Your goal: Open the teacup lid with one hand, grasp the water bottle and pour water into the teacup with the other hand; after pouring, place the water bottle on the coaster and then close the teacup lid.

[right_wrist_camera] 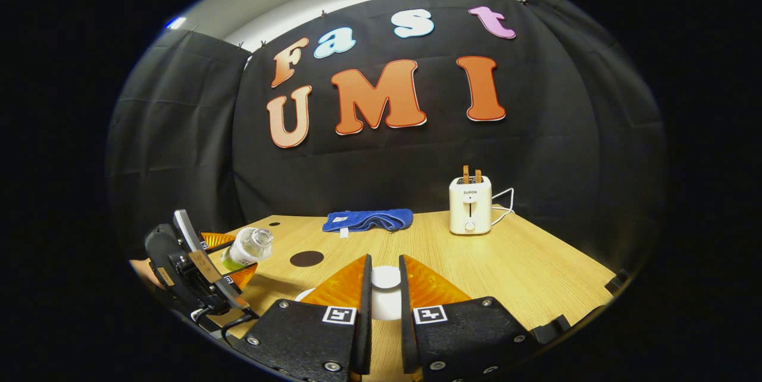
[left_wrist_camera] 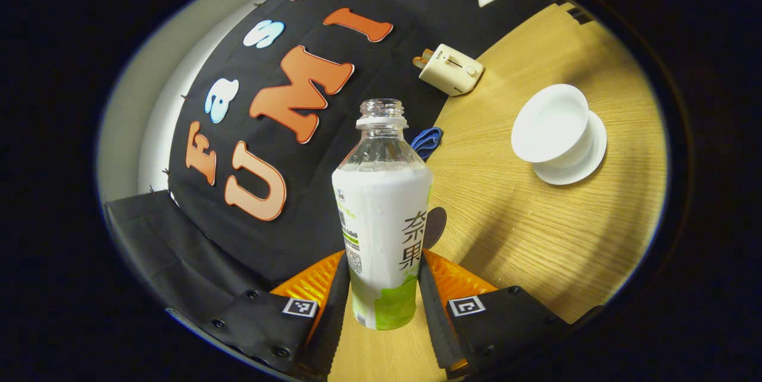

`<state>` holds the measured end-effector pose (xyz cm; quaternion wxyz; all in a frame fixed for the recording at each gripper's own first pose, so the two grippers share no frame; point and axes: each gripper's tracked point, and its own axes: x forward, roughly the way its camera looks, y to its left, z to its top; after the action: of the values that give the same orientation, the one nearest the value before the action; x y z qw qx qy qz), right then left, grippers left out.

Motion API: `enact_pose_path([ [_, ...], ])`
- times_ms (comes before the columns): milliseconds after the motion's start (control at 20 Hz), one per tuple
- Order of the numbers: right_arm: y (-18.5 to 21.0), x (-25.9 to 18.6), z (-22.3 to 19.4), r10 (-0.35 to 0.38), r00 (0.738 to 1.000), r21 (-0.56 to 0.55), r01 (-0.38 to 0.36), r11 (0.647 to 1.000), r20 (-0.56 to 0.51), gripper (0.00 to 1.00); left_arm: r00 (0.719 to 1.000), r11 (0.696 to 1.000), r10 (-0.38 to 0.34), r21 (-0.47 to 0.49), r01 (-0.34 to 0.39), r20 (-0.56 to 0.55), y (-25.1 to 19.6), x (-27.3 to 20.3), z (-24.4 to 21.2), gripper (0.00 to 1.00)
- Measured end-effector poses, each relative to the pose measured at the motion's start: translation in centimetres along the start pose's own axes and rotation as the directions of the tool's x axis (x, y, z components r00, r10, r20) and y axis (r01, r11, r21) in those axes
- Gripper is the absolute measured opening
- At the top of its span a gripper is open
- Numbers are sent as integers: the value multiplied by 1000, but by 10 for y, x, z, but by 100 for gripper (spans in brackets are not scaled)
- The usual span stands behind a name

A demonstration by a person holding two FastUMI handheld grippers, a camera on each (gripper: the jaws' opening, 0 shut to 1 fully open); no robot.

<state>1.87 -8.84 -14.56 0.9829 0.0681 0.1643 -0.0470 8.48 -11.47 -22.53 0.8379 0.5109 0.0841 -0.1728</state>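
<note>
In the left gripper view my left gripper (left_wrist_camera: 384, 287) clamps the water bottle (left_wrist_camera: 384, 215), one finger on each side of the label; the cap is off and the bottle fills the centre. A dark round coaster (left_wrist_camera: 436, 224) peeks out just behind the bottle at 3 o'clock of it, flat on the bench (left_wrist_camera: 536, 233). Blue cloth (left_wrist_camera: 427, 141) sits past the bottle neck. Toaster (left_wrist_camera: 450, 69) at 1 o'clock by the wall. The teacup (left_wrist_camera: 553, 126) is at 2 o'clock, lid off, standing on its saucer (left_wrist_camera: 574, 168), well apart from the bottle.

In the right gripper view I see the left gripper at 9 o'clock carrying the tilted bottle. My right gripper (right_wrist_camera: 386, 293) is pinched on the white lid (right_wrist_camera: 386, 279), fingers pressed against both sides, low over the bench.
</note>
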Motion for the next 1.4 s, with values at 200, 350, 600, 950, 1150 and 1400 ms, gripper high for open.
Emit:
enact_pose_path([
  [200,-4,-1,1,-10,1000,-22,10,1000,3,20,1000,995,0,105,-1,3,-1,2,3,62],
  [350,-7,0,0,-13,1000,-14,13,1000,3,20,1000,985,-6,175,4,13,2,-5,3,62],
  [600,-8,0,-1,-16,1000,-22,16,1000,3,20,1000,957,-16,289,12,14,-2,-1,5,65],
  [950,-5,0,-4,-7,1000,-32,7,999,-3,20,999,903,-26,430,13,23,-4,-3,10,65],
  [1150,-6,0,-6,-5,1000,-34,5,999,-6,21,999,864,-28,503,9,31,-5,-1,9,65],
  [1400,-9,1,-9,-10,1000,-33,9,999,-12,21,999,820,-22,572,-9,48,1,0,15,65],
])
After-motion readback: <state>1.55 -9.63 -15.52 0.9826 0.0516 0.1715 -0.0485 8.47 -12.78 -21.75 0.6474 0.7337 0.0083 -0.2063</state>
